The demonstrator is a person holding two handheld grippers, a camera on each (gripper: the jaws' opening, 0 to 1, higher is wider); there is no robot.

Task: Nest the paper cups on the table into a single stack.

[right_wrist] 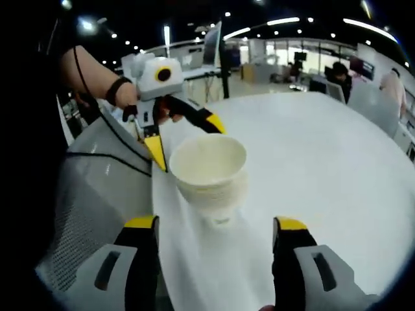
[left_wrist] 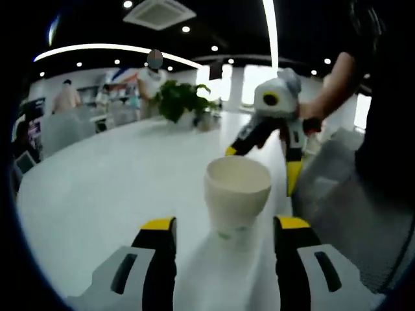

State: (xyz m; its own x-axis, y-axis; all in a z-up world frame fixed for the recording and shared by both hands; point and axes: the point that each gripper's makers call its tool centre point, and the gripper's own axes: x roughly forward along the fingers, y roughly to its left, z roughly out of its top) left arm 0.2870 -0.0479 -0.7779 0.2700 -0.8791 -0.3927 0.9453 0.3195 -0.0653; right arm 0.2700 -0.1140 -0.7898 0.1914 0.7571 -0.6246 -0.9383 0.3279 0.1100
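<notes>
One stack of paper cups [left_wrist: 237, 194] stands upright on the white table [left_wrist: 117, 188], between two grippers. The left gripper [left_wrist: 224, 228] and the right gripper [right_wrist: 215, 227] face it from opposite sides, jaws spread, holding nothing.

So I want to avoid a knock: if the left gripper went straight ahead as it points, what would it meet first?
Most likely the paper cup stack, which stands upright on the white table between the open left gripper's jaws. Depth is uncertain.
</notes>
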